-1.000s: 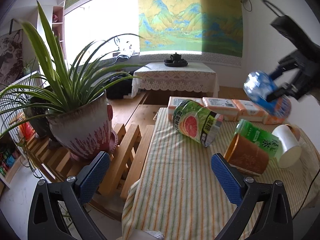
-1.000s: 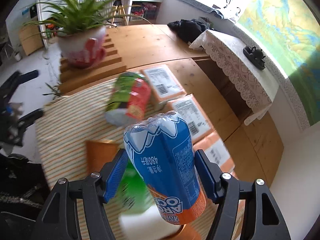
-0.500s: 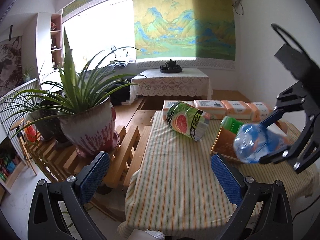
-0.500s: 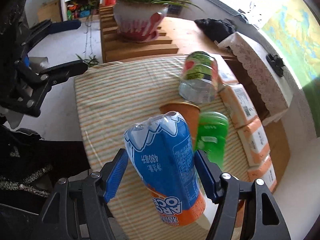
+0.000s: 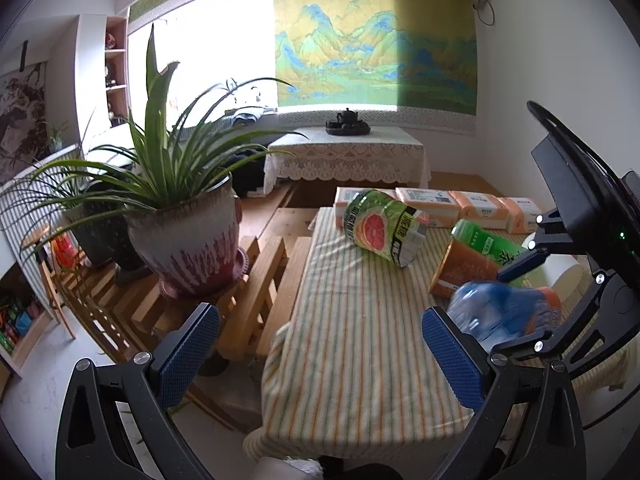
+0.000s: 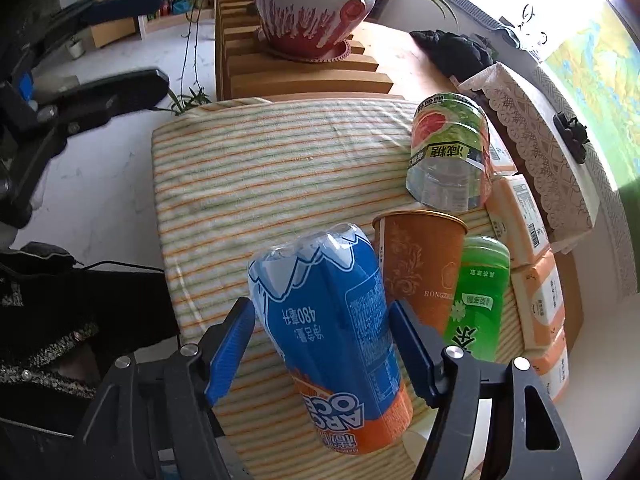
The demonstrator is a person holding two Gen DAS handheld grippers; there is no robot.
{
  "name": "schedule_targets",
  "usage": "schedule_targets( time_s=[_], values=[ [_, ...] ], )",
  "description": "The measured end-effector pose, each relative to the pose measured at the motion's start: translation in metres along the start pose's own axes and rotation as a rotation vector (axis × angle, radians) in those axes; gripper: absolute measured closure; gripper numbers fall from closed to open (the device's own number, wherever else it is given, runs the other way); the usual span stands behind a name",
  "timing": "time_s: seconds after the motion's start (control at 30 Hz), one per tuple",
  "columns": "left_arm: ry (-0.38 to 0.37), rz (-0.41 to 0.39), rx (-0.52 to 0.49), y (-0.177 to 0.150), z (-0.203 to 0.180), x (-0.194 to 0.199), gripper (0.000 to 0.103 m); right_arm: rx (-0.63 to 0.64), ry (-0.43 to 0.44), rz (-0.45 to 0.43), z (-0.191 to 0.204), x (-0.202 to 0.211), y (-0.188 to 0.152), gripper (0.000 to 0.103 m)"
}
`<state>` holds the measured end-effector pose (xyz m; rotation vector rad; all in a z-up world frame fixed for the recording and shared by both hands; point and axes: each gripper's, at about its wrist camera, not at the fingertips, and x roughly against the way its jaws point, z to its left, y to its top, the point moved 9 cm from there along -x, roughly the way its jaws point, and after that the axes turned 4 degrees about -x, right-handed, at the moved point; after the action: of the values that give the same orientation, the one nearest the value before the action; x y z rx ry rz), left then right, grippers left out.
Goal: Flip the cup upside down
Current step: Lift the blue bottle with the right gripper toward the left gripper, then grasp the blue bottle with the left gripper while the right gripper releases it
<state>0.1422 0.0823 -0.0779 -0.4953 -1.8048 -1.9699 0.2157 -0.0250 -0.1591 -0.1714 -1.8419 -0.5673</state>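
My right claw [image 6: 322, 344] is clamped on a blue-and-orange plastic cup with printed label [image 6: 332, 344], its blue pads pressed against both sides. The cup is held above the bench [image 6: 260, 176], which is covered with a cloth striped in green, orange and cream. Its label reads upside down in the right wrist view, with the orange band nearest the camera. From the left wrist view I see the same cup [image 5: 500, 314] blurred, in the right claw [image 5: 520, 300], over the right part of the bench [image 5: 352, 340].

My left claw [image 5: 316, 356] is spread wide with nothing between its blue pads [image 5: 452, 364], and it sits off the near edge of the bench.

Just beside the held cup, a brown paper cup with a gold rim and scroll pattern [image 6: 418, 264] lies on its side on the cloth, and a green plastic cup with white lettering [image 6: 478, 300] lies against it. Farther back, a clear plastic cup with a green label showing a pink grapefruit slice [image 6: 450, 152] lies tipped on the cloth. A row of orange-and-white tissue packs [image 6: 532, 248] runs along the far edge of the bench. A large red-and-white ceramic pot holding a long-leaved green plant [image 5: 188, 236] stands on a slatted wooden rack [image 5: 256, 280] left of the bench.
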Motion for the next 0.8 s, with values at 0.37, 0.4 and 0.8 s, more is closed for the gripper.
schedule_targets(
  time_s=[0.37,0.4,0.8],
  values=[
    [-0.107,0.094,0.078,-0.011,-0.021,-0.001,0.0,-0.15,-0.032,-0.191,-0.008,0.046,-0.008,0.026],
    [-0.126,0.108,0.098,-0.012,-0.024,-0.001,0.0,-0.179,-0.036,-0.21,-0.01,0.051,-0.012,0.026],
    [-0.249,0.336,0.503,-0.031,-0.08,-0.033,0.0,-0.719,-0.114,-0.449,-0.022,0.112,-0.118,0.026]
  ],
)
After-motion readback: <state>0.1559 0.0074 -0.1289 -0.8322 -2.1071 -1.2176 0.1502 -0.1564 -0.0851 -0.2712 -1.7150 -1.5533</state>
